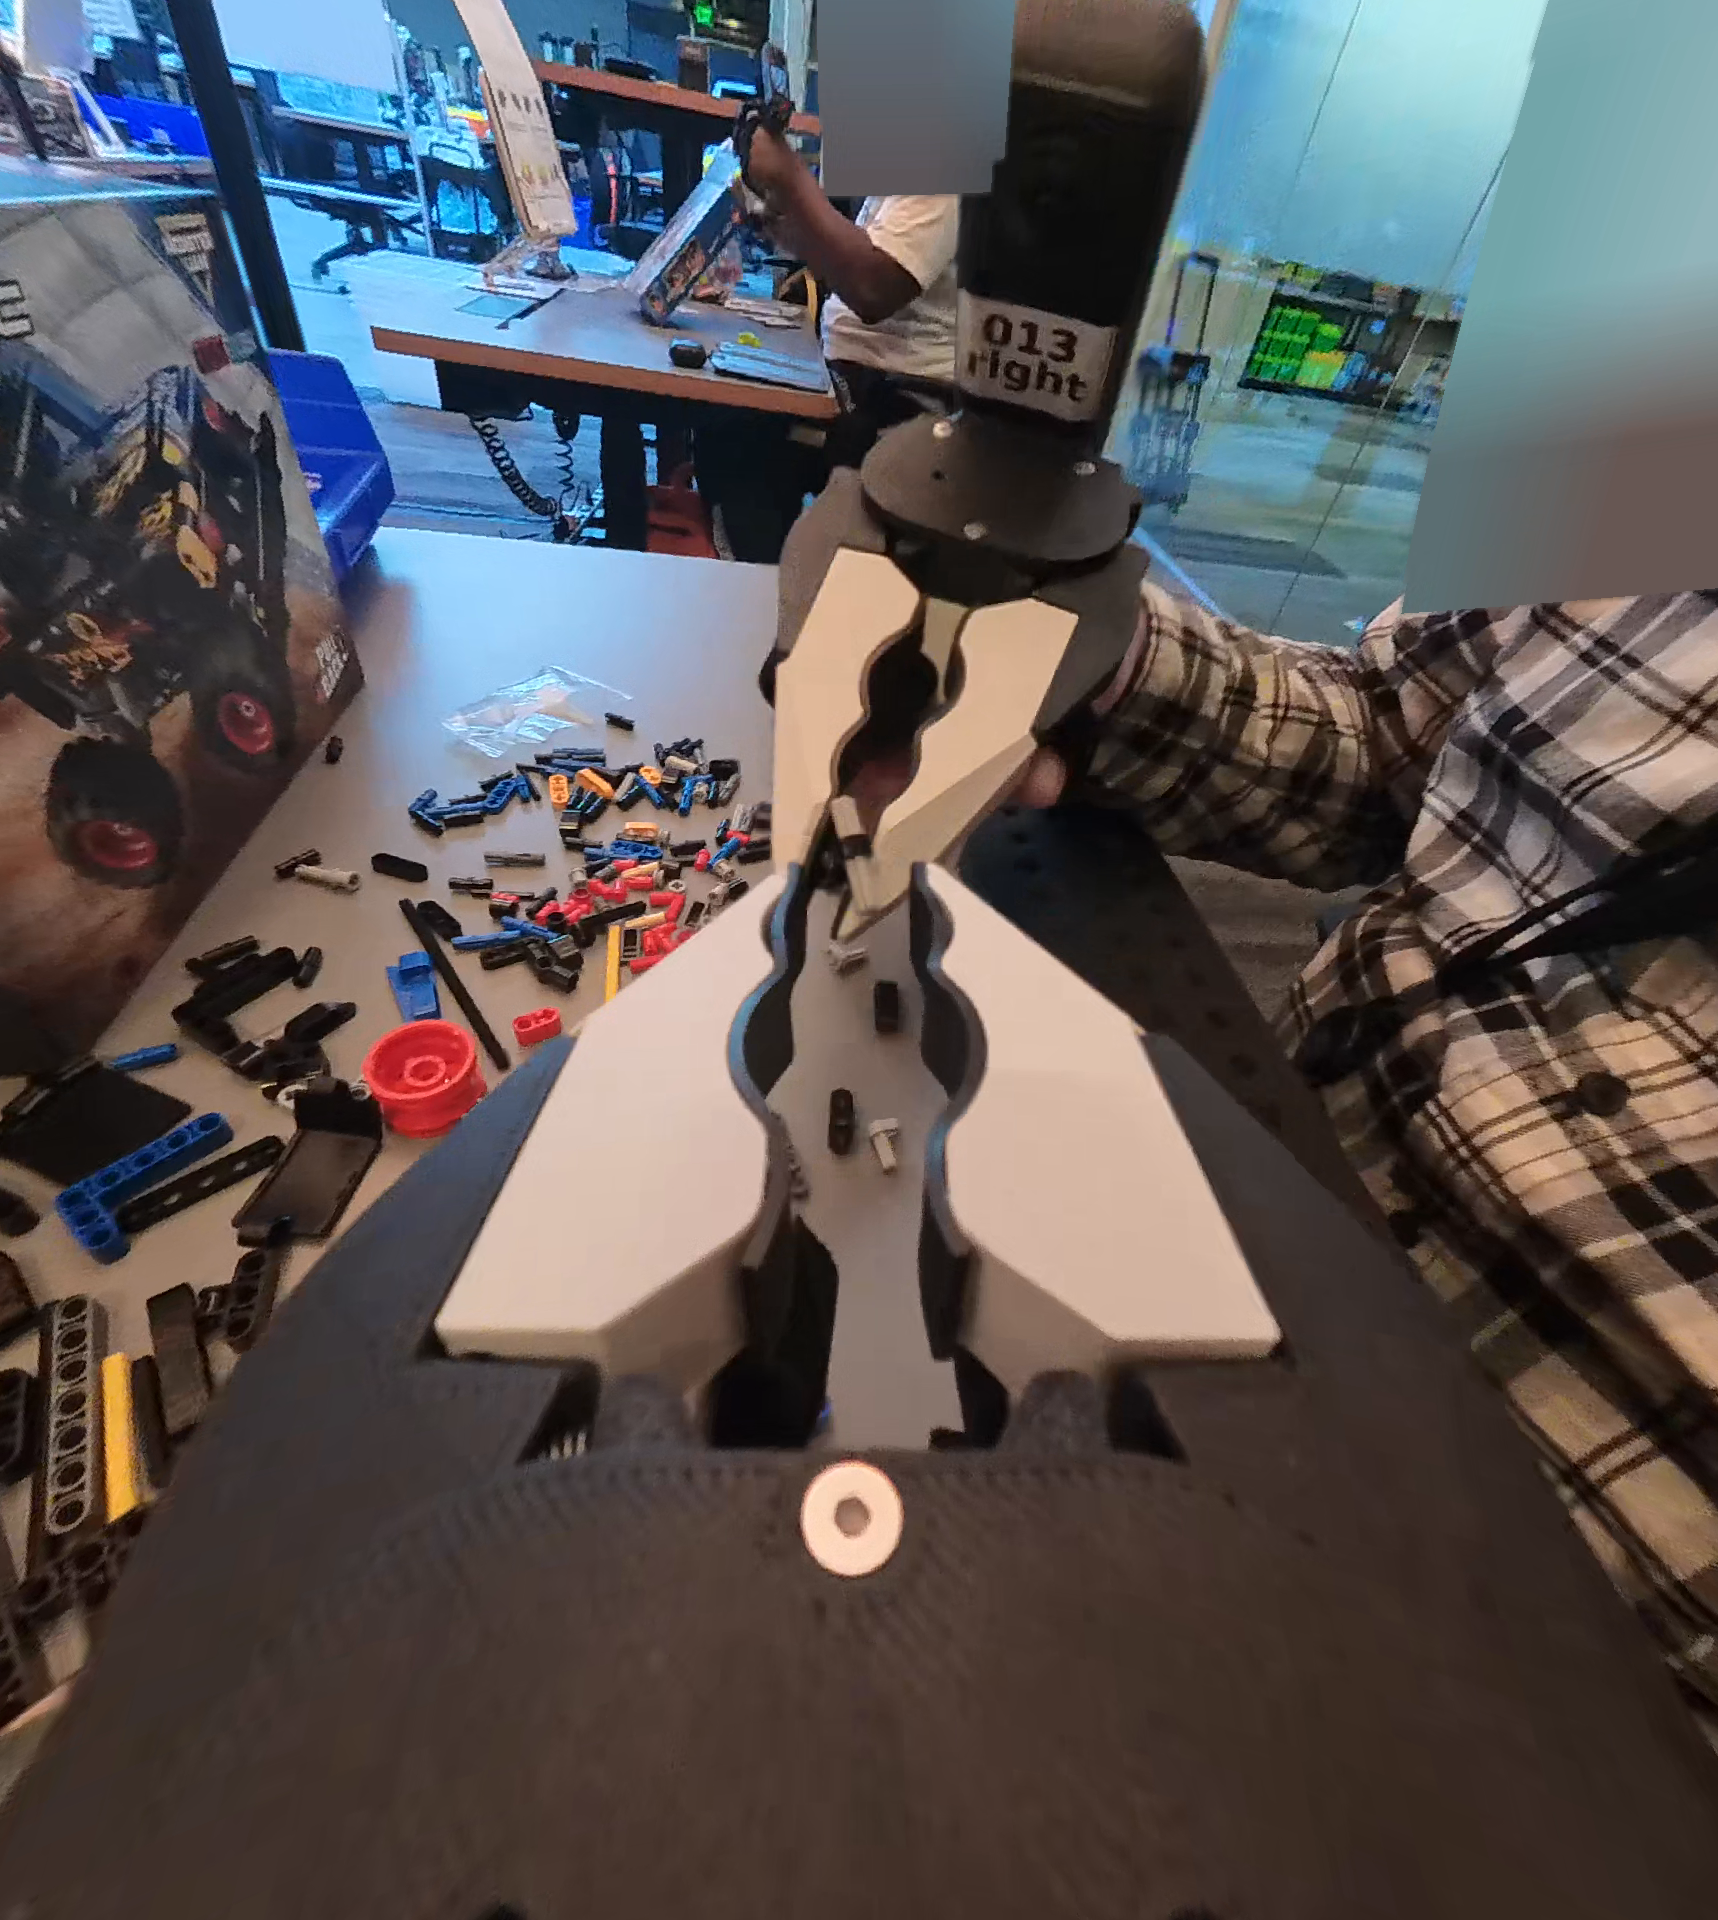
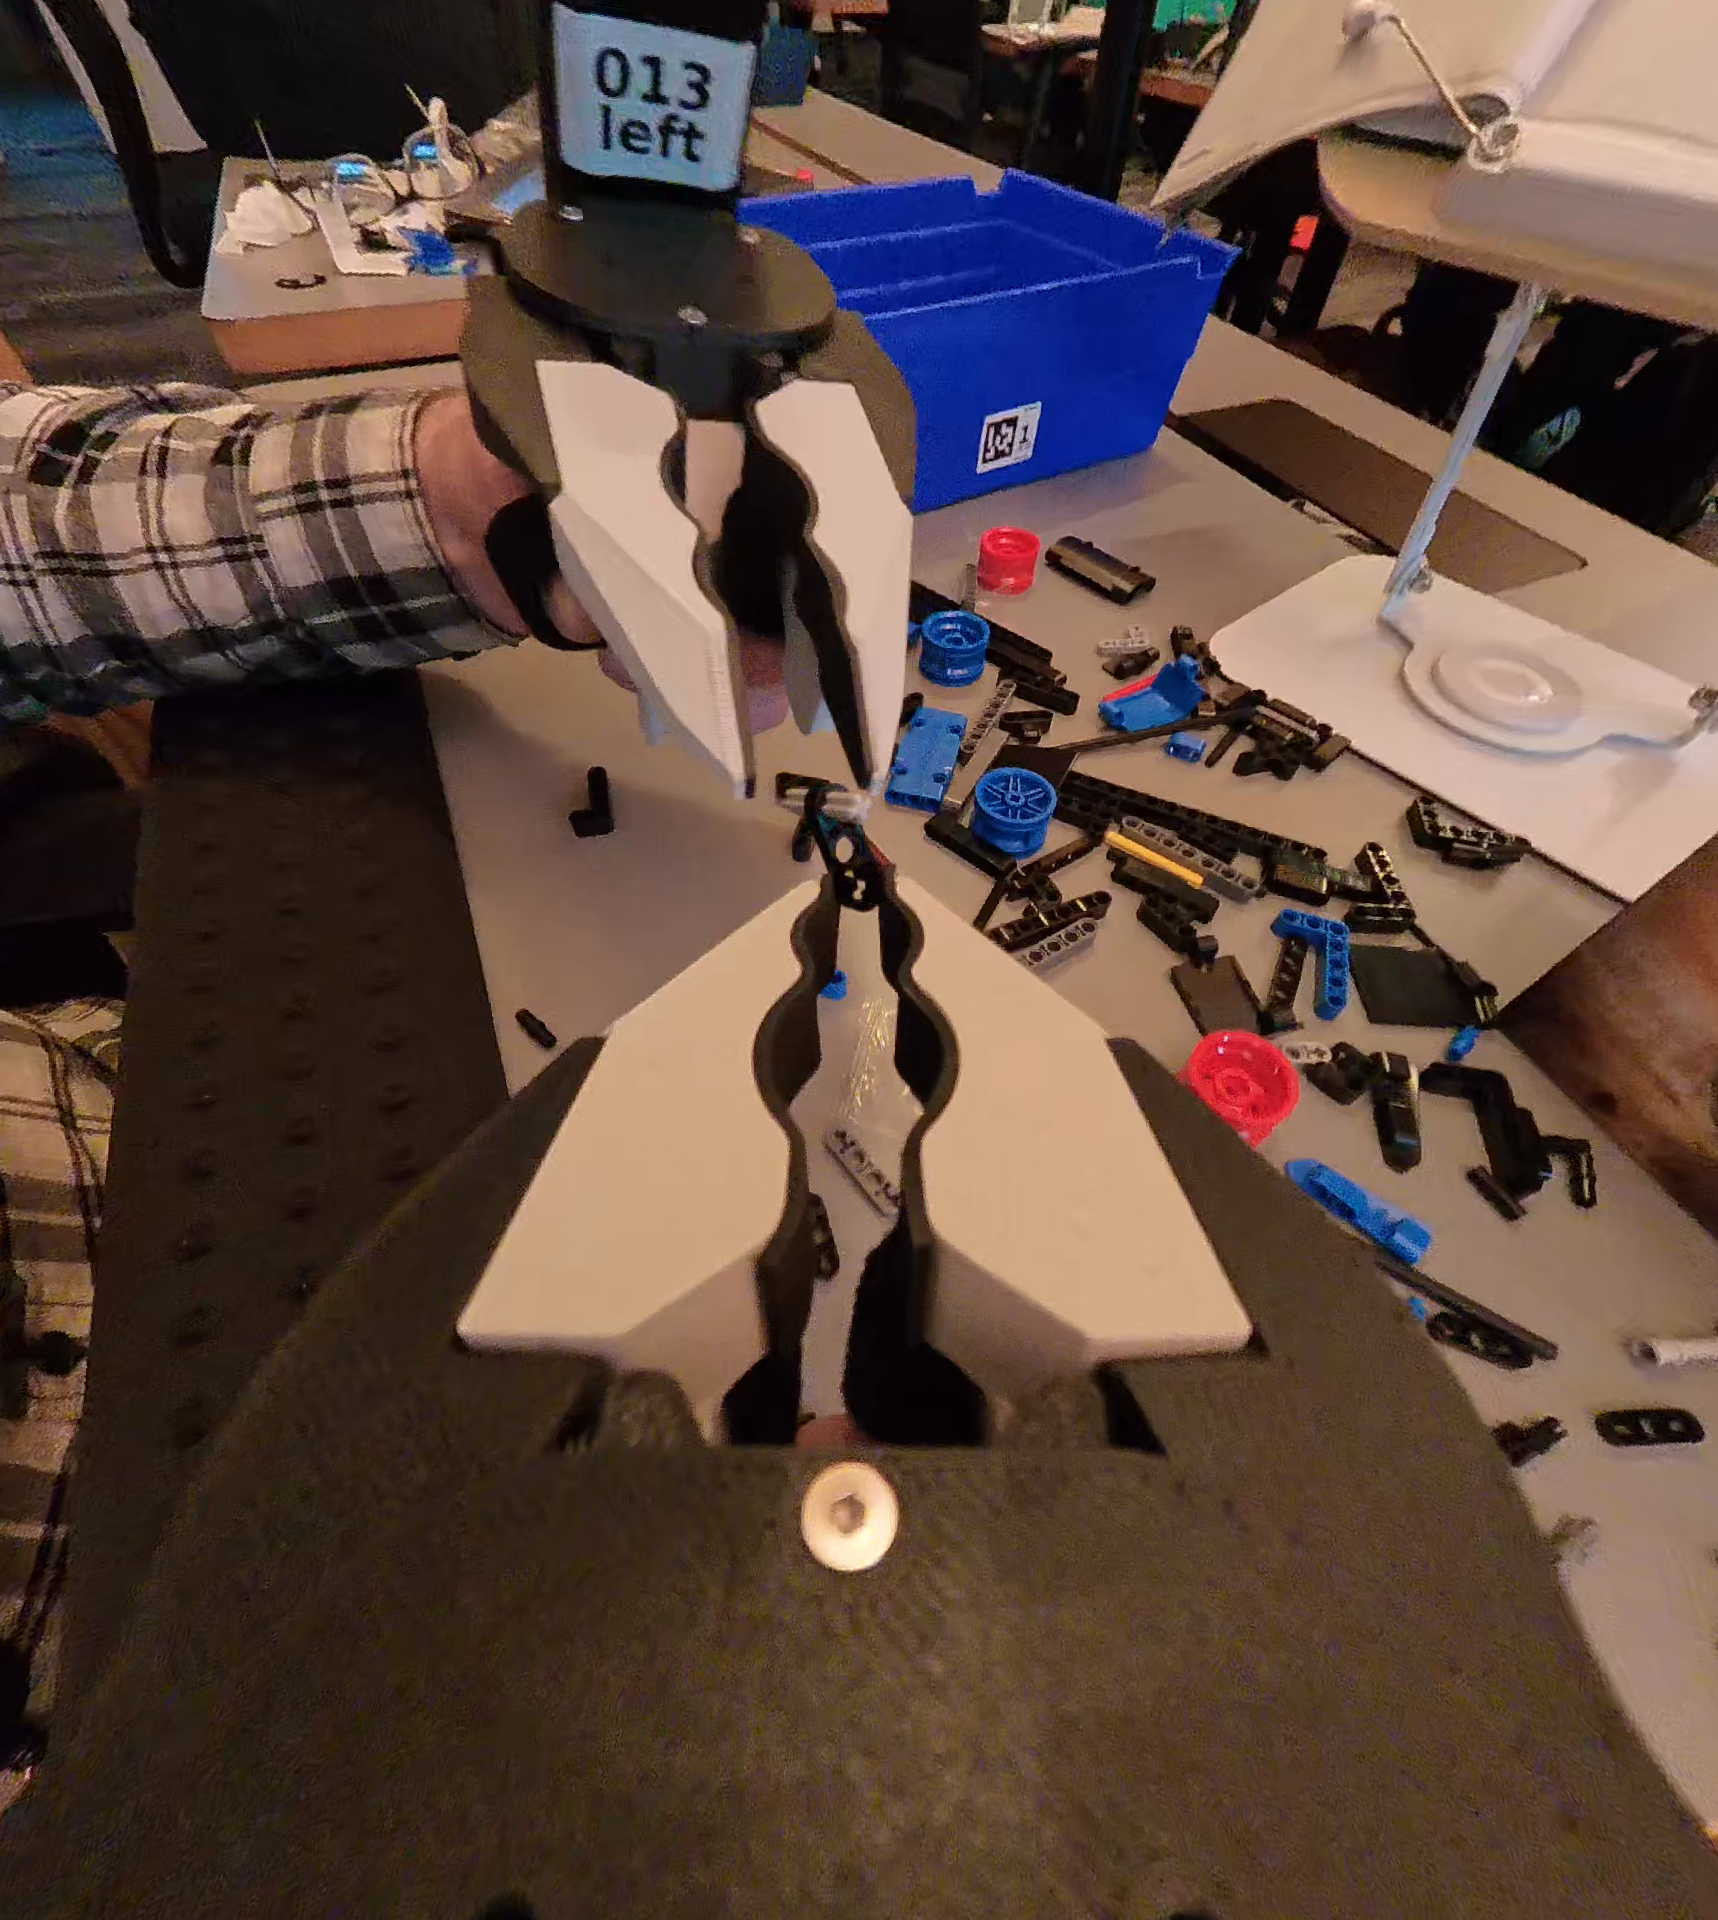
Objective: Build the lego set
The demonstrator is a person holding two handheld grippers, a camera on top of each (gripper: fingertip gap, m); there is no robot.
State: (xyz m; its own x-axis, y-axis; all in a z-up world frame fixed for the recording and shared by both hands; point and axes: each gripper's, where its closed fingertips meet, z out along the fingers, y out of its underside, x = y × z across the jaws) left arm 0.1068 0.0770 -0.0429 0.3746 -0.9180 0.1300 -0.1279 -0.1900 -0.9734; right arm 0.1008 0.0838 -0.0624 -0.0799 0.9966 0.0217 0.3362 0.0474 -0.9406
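Left wrist view: the left tool (image 1: 850, 883) fills the lower centre of the frame, its two white fingers a narrow gap apart at the tips. Whether it grips anything is hard to tell. Just above it, at frame centre, the right tool (image 1: 850, 831) points downward, its tips closed on a small black and pale grey lego piece (image 1: 850, 847). The two tools nearly meet tip to tip above the grey bench (image 1: 481, 623). Loose lego parts (image 1: 606, 831) in black, blue, red and yellow lie scattered at centre left, with a red wheel hub (image 1: 424, 1075) lower down. The lego box (image 1: 96, 644) stands at the left edge. A plaid sleeve (image 1: 1457, 883) occupies the right side.

Right wrist view: the right tool (image 2: 853, 894) rises from the bottom centre, fingertips pinched on a thin black piece with a blue pin (image 2: 847, 852). The left tool (image 2: 808, 779) hangs from the top centre, held by a hand (image 2: 481, 540) in a plaid sleeve; its tips stand slightly apart, one touching the pale end of that piece. A blue bin (image 2: 1021, 312) sits at upper centre right. Blue wheel hubs (image 2: 1011, 810), black beams and a red hub (image 2: 1239, 1081) spread across the bench on the right. A white stand base (image 2: 1478, 686) rests at the right.
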